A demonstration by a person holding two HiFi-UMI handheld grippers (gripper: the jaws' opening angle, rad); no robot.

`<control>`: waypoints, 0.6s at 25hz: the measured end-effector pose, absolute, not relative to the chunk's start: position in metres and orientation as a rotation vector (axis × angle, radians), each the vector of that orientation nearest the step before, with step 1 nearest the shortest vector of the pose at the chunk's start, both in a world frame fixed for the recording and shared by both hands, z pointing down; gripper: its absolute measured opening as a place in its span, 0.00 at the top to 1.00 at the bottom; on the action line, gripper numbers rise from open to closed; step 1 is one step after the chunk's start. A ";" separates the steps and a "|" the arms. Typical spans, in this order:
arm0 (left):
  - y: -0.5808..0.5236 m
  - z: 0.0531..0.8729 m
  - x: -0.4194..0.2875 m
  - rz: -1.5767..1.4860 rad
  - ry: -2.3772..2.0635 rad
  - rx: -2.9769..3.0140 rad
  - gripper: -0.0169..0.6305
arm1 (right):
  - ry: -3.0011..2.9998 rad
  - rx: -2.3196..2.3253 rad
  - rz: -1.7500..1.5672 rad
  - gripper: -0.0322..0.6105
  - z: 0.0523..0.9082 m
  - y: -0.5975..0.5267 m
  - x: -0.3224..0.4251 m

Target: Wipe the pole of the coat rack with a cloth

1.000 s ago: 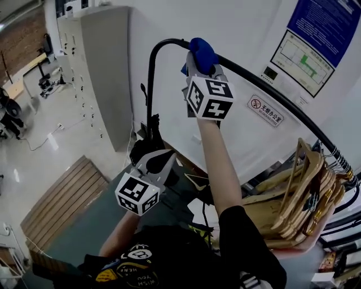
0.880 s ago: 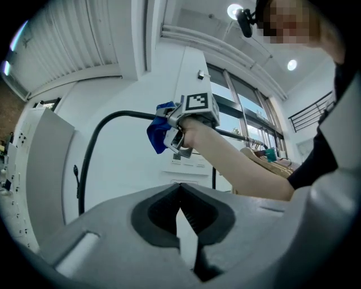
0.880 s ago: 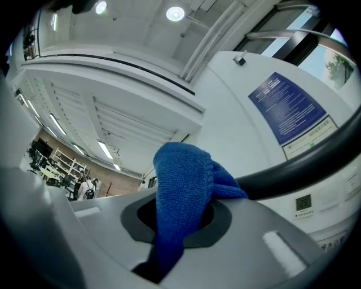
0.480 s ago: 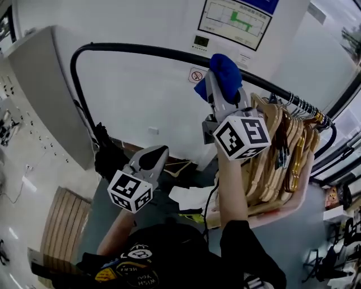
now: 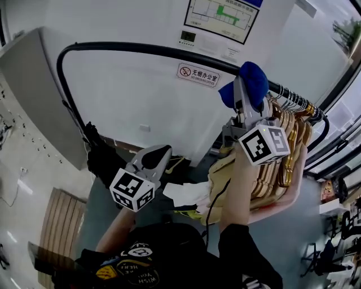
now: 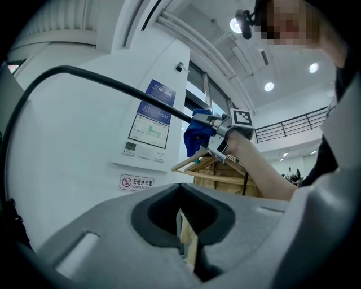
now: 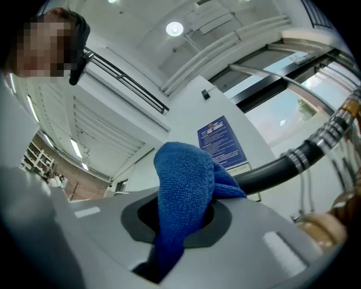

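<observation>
The coat rack's black pole point(image 5: 141, 50) arches from the left and runs right across the head view. My right gripper point(image 5: 246, 95) is raised to the pole's right part, shut on a blue cloth point(image 5: 248, 83) that lies against the pole just left of the hangers. In the right gripper view the blue cloth point(image 7: 186, 192) bulges from the jaws with the pole point(image 7: 276, 168) behind it. My left gripper point(image 5: 152, 158) hangs low, shut and empty, well below the pole. In the left gripper view the cloth point(image 6: 196, 135) shows far off on the pole point(image 6: 101, 80).
Several wooden hangers point(image 5: 282, 158) crowd the pole's right end. A no-smoking sign point(image 5: 197, 74) and a framed chart point(image 5: 220, 17) hang on the white wall. A grey cabinet point(image 5: 34, 90) stands at the left, with a wooden bench point(image 5: 56, 220) below it.
My right gripper has slid the blue cloth along the pole to the right, from the left bend to beside the hangers. The left gripper stays low and shut.
</observation>
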State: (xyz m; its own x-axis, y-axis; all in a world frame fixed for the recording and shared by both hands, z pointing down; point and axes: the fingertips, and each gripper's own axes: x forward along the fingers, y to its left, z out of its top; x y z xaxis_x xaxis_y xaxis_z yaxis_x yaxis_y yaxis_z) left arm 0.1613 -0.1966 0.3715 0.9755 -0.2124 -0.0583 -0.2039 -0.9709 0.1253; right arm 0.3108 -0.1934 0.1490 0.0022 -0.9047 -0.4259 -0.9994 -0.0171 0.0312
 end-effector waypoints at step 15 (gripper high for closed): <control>-0.249 0.339 0.028 -0.173 -0.918 2.991 0.97 | 2.446 -1.631 0.430 0.88 0.156 -0.362 0.107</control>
